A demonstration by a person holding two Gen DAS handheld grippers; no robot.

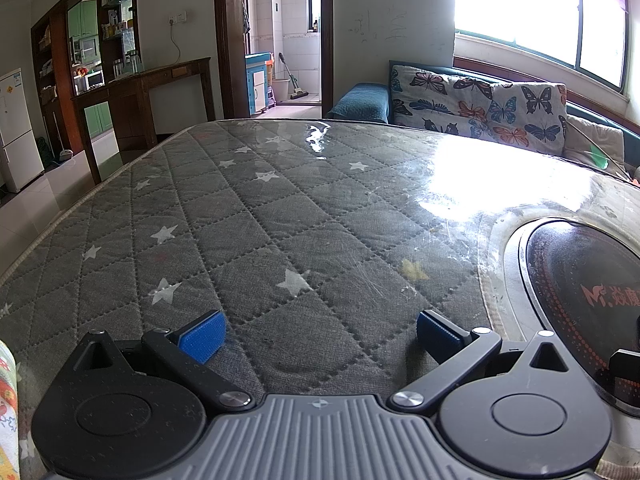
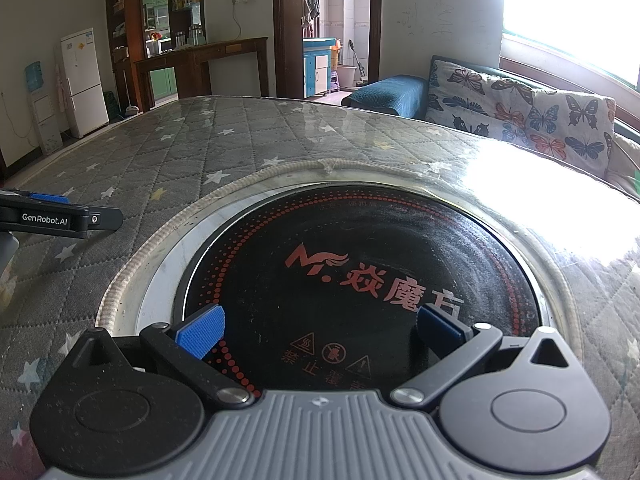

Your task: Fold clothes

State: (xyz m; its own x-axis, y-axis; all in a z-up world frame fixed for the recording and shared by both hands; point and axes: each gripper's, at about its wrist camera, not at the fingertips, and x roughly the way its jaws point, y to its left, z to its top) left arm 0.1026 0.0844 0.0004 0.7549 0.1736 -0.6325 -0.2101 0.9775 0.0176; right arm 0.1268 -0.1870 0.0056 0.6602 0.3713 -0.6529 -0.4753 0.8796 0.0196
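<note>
Both empty: left gripper (image 1: 318,330) and right gripper (image 2: 318,330) spread wide over the quilted table (image 1: 260,220); patterned cloth (image 1: 8,408) peeks at nine o'clock, likely next grab, folding not yet begun

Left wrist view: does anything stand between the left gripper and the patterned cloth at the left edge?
Nothing visible does. The open left gripper and the patterned cloth have only quilted table cover between them.

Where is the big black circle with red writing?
The black cooktop is set into the star-patterned table, right in front of the right hand-held gripper. In the left wrist view it sits at the far right edge, beside the left hand-held gripper.
</note>
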